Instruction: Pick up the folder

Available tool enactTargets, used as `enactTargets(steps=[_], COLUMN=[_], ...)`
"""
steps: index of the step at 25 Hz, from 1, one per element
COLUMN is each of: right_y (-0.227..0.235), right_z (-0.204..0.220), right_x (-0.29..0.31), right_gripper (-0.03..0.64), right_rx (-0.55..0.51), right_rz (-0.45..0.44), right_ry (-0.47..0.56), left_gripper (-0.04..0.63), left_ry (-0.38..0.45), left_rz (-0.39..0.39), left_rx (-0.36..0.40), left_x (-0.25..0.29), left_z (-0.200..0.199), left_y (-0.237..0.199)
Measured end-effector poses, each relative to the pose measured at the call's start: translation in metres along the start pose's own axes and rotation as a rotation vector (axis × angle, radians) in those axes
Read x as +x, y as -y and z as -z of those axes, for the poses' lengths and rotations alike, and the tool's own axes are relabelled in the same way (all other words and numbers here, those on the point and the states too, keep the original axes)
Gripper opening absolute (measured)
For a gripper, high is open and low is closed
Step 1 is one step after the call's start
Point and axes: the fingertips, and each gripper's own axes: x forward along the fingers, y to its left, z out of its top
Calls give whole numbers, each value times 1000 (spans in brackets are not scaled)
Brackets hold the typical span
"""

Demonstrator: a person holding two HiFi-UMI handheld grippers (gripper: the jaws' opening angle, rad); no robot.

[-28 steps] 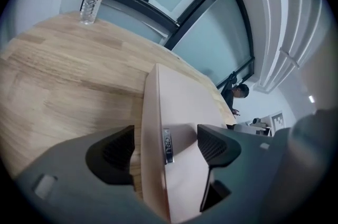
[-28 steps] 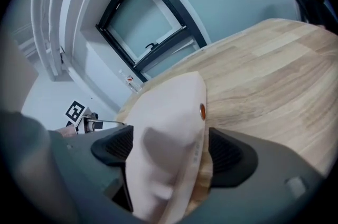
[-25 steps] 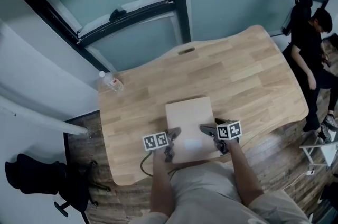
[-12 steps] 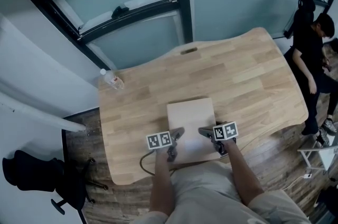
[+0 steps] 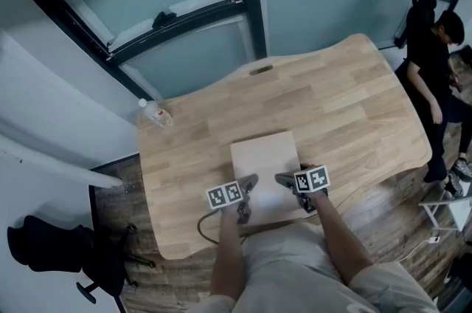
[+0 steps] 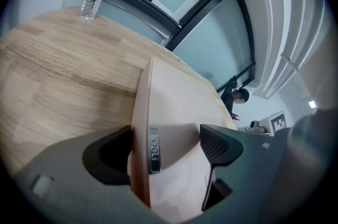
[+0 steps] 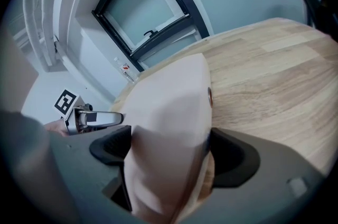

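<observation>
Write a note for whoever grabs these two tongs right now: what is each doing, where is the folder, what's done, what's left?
Left tongs: jaws opening, astride the folder at its left side, not pressing it.
Right tongs: closed on the folder's right side.
Folder: at the near edge of the wooden table.
Done: both tongs are at the folder.
Left: close the left tongs, then lift.

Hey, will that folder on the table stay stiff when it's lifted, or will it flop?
Probably fairly stiff: the folder keeps straight edges in the head view. Its cover seems to bow between the right gripper's jaws, so it may flex somewhat. It looks thin, so likely light, and the smooth cover could slip.
</observation>
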Motion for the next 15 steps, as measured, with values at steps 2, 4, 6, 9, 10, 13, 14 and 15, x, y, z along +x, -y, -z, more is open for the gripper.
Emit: enactTargets(steps=[2, 4, 6, 9, 10, 13, 14, 15], right_y=[-3, -5, -7, -12, -14, -21, -24, -26], right_z=[-9, -19, -28, -43, -48, -65, -70, -75], right_x=[-1, -4, -7, -13, -15, -20, -22, -25], right_gripper=[465, 465, 465, 465, 465, 465, 465, 465], right_rx=[-18, -37, -59, -96, -105, -123, -126, -130], right_rz=[12, 20, 29, 39, 42, 44, 43, 42], right_ry=[21, 45, 69, 108, 123, 168, 183, 200], left_gripper=[394, 397, 399, 402, 402, 405, 405, 405], left_ry=[18, 39, 59, 86, 95, 126, 136, 146], left_rz=[-7, -5, -2, 4, 6, 9, 9, 10], left_rx=[11, 28, 46, 64, 70, 102, 115, 128], left_x=[-1, -3, -5, -9, -10, -18, -20, -23], left_z=[-8, -17, -25, -37, -42, -60, -65, -71], left_y=[3, 7, 12, 19, 21, 28, 31, 35])
